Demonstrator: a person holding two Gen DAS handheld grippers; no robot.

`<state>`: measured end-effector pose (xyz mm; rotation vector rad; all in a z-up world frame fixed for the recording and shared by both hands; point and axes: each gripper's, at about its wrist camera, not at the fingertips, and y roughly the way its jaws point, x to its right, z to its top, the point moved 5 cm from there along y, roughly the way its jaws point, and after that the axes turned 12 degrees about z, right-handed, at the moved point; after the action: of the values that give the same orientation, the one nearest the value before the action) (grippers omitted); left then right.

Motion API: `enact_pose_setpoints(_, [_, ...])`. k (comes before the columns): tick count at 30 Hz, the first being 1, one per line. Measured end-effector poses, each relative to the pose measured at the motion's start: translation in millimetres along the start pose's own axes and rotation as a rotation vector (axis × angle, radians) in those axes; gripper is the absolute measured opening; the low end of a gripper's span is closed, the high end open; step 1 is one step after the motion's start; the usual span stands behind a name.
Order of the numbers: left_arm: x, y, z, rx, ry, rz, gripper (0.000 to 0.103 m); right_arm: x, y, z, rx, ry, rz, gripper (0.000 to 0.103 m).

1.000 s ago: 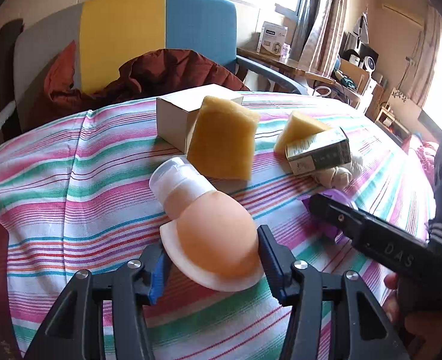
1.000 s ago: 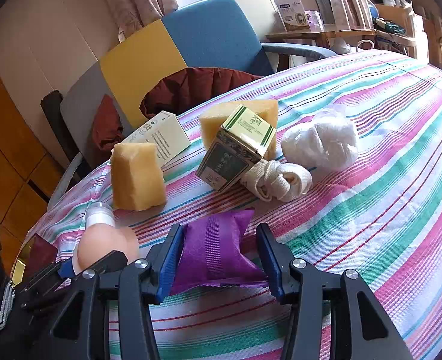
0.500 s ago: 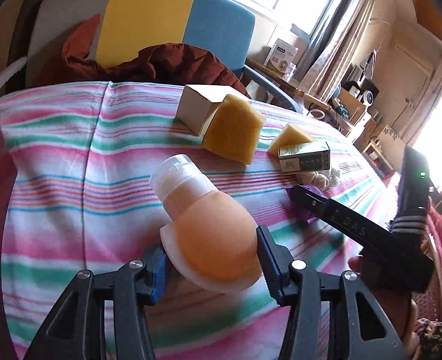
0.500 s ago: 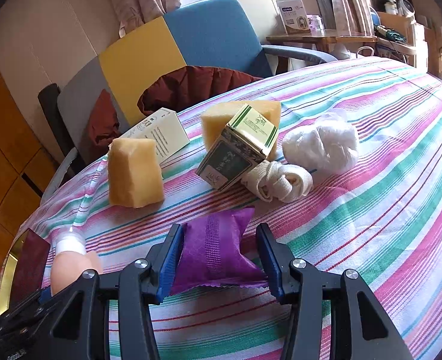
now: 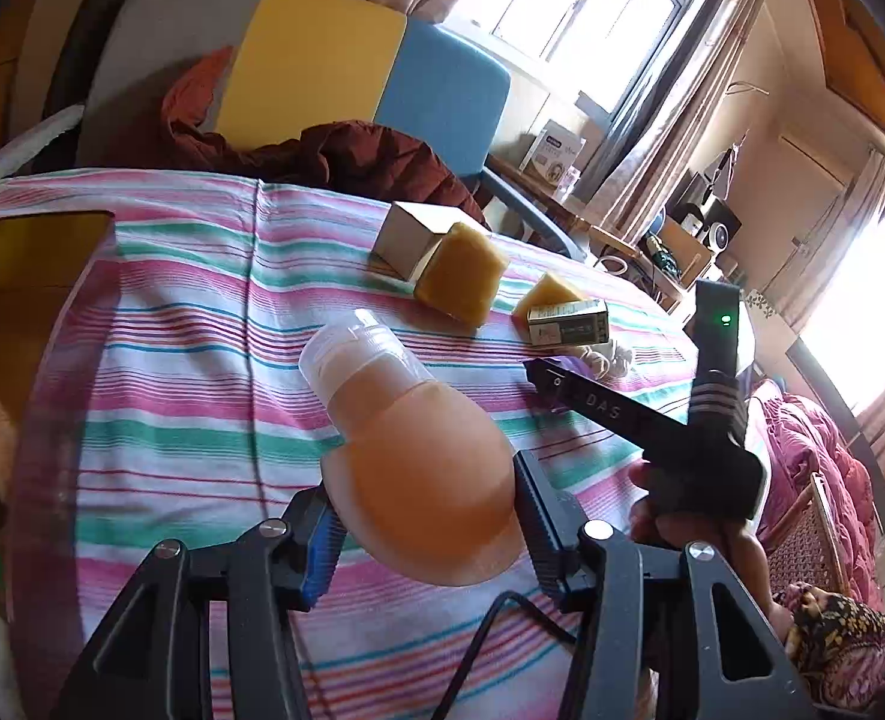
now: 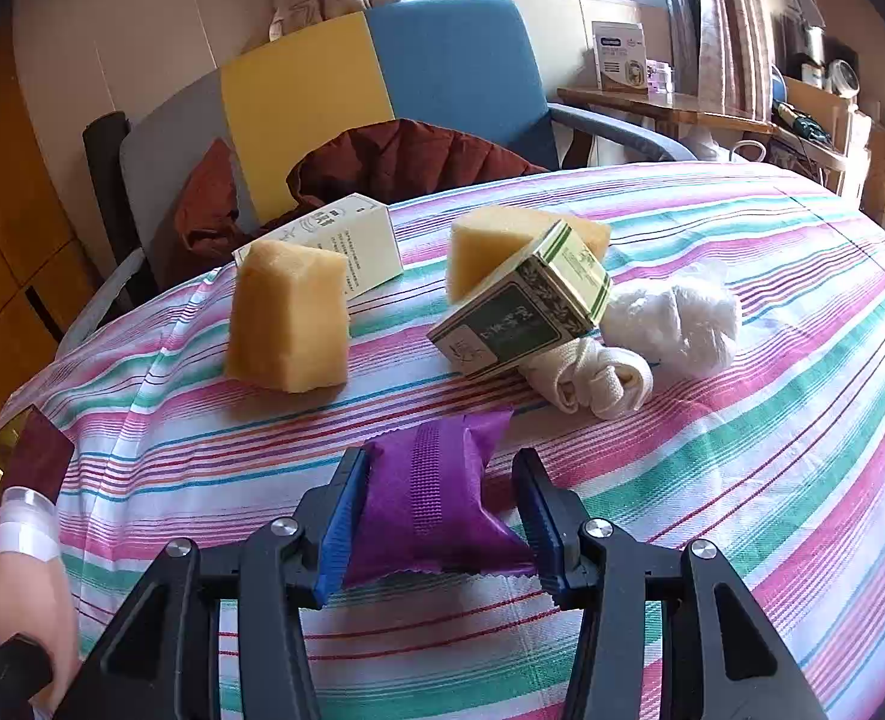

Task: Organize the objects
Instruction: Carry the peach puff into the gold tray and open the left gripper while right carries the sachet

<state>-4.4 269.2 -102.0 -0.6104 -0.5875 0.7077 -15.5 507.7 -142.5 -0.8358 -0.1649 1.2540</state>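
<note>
My left gripper (image 5: 421, 516) is shut on a peach-coloured bottle (image 5: 424, 468) with a clear cap, held above the striped tablecloth (image 5: 190, 360). The bottle also shows at the left edge of the right wrist view (image 6: 25, 588). My right gripper (image 6: 439, 516) has its jaws around a purple packet (image 6: 430, 504) that lies on the cloth (image 6: 772, 480); the left pad touches it, and a small gap shows at the right pad. The right gripper's body shows in the left wrist view (image 5: 652, 420).
Two yellow sponges (image 6: 289, 318) (image 6: 490, 240), a white carton (image 6: 346, 240), a green box (image 6: 526, 306), a knotted cream strap (image 6: 592, 378) and a white plastic wad (image 6: 676, 324) lie on the table. A chair with a maroon jacket (image 6: 406, 162) stands behind.
My left gripper has lifted the bottle and drawn back to the left, away from the other objects. My right gripper has stayed around the purple packet.
</note>
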Motion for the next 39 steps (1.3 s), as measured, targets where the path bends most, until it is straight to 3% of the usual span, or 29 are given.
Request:
enact_pose_setpoints(12, [-42, -64, 1, 0.094, -0.082, 0.02, 0.053, -27, -9, -2, 0.021, -0.137, -0.031, 0.045])
enact_pose_setpoints(20, [-108, -95, 3, 0.144, -0.185, 0.131, 0.053, -51, -9, -8, -0.006, -0.252, -0.003, 0.044])
enact_pose_setpoints(24, [-147, -101, -2, 0.134, -0.237, 0.215, 0.053, -60, -18, -11, 0.008, -0.267, 0.03, 0.044])
enact_pose_setpoints(30, [-189, -94, -17, 0.067, -0.308, 0.278, 0.053, -84, -30, -19, 0.007, -0.279, 0.085, 0.044])
enact_pose_setpoints(39, [-206, -90, -25, 0.048, -0.326, 0.351, 0.058, -148, -46, -33, 0.001, -0.33, 0.215, 0.044])
